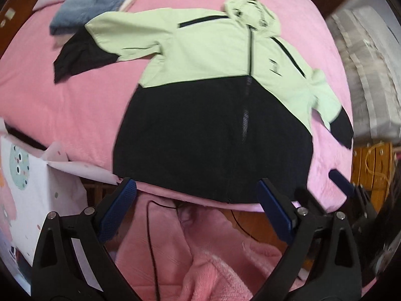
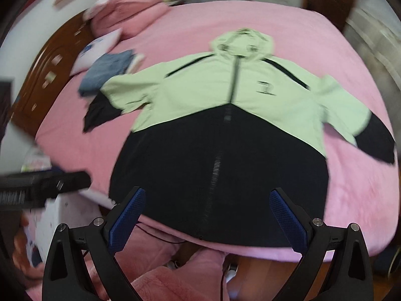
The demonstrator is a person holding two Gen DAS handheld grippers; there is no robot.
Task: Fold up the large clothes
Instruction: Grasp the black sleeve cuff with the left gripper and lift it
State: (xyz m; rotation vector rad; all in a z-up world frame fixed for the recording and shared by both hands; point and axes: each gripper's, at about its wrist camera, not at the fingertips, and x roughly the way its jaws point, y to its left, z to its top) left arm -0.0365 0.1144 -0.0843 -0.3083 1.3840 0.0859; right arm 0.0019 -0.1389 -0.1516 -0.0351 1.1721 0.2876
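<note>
Left wrist view: left tongs (image 1: 198, 210) wide open, empty, over the hem | jacket (image 1: 213, 95) flat on pink bed (image 1: 62, 105), zipped, sleeves out | looks light, floppy, probably slick, so pinch hem corners or cuffs | right tongs (image 2: 206, 222) also gaping, holding nothing

- One green-and-black hooded jacket (image 1: 215, 95), spread beyond the jaws.
- One folded blue garment (image 1: 87, 7), far left.
- Two grippers: left gripper (image 1: 198, 208), right gripper (image 2: 208, 220).
</note>
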